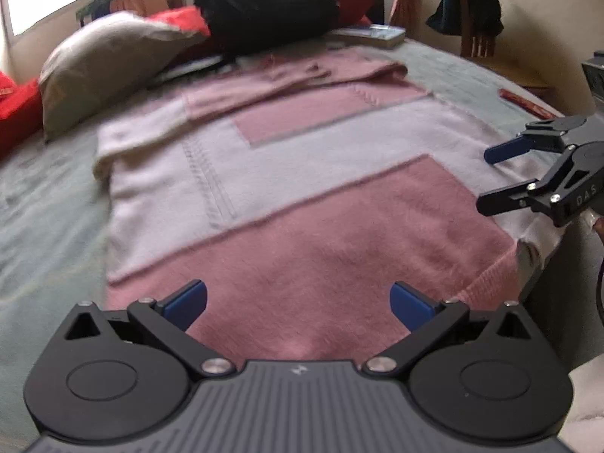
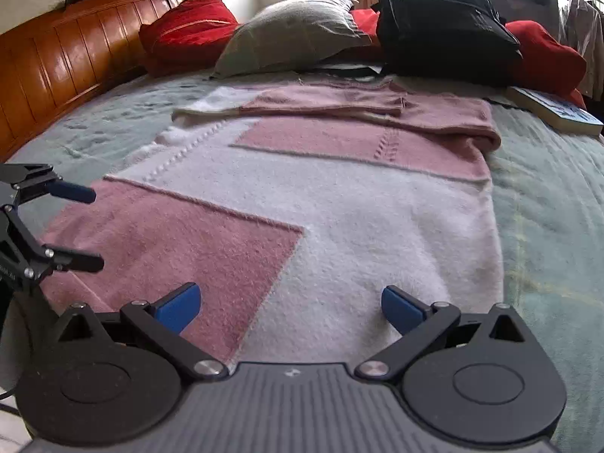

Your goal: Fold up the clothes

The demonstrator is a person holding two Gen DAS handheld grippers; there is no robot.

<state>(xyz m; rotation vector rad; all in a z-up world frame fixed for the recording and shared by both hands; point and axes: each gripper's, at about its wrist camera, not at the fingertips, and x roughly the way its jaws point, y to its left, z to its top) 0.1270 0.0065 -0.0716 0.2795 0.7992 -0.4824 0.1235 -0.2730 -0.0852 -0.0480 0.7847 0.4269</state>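
Sleeves had been laid across the sweater's far end, so the fold seemed roughly midway: the step in hand looked like taking the near hem to bring it over toward the far end. The pink-and-white knitted sweater (image 2: pixel 339 204) lay flat on the green bedspread (image 2: pixel 547 226), its long axis running from near to far, hem at the near edge of the bed and shoulders pointing toward the grey pillow (image 2: pixel 290 34) and the black backpack (image 2: pixel 445 26). One sleeve (image 2: pixel 321 104) was folded crosswise over the chest, and the far right edge was bunched into a soft roll.

Both tools hovered just above the hem, side by side. The left tongs (image 1: pixel 298 305) were spread wide over the pink block at the near left, touching nothing; the right tongs (image 2: pixel 290 307) were likewise spread over the line where pink met white, pinching nothing.

Next, I judged, each pair would need to drop onto the hem near its own corner, close on the full thickness of the knit, then lift and carry it evenly toward the far end. Fuzzy, stretchy fabric of this sort would likely sag between the two grips, so matched height and pace would matter. A book (image 2: pixel 555 111) lay at the far right, clear of the sweater.
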